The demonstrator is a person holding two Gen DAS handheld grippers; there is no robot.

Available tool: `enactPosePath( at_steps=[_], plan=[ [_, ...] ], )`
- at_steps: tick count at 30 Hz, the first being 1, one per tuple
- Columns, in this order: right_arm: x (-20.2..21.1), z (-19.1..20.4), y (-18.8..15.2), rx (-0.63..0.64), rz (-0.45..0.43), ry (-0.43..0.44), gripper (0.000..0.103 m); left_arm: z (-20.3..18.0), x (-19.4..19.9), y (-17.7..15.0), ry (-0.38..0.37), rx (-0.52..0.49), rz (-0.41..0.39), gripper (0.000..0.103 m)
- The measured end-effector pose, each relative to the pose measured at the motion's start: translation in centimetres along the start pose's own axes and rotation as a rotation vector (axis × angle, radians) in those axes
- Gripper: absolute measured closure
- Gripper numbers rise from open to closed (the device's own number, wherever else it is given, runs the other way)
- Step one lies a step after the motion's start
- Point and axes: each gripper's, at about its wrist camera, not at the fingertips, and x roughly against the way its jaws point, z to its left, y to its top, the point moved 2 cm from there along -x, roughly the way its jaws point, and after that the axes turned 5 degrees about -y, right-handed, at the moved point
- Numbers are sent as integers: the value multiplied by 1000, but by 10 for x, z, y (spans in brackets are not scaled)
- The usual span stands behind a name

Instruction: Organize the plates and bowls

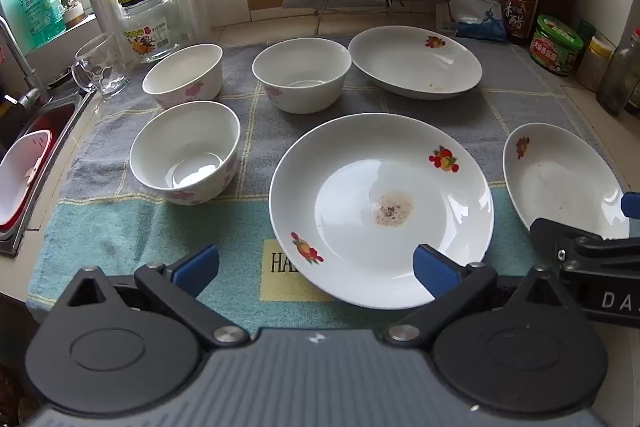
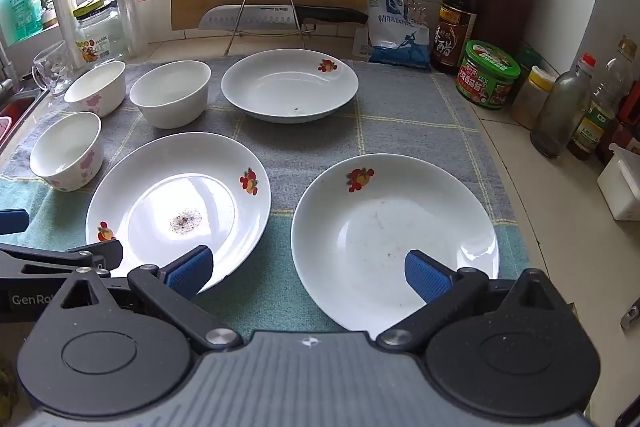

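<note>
Plates and bowls lie unsorted on the towel covering the tabletop: three plates, the near-left plate, the near-right plate and the far plate, each sit apart, and three bowls stand singly at the left, none nested. My left gripper and right gripper hover above the near plates with fingers spread wide and nothing between them. By my judgement no stacking is done yet, so every plate and bowl remains to be gathered.
</note>
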Motion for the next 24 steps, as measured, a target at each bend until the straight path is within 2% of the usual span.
enactPosePath(
  at_steps=[24],
  plan=[
    [3, -1, 1, 7, -7, -5, 0, -3, 4, 4, 5, -6, -6, 1]
  ],
)
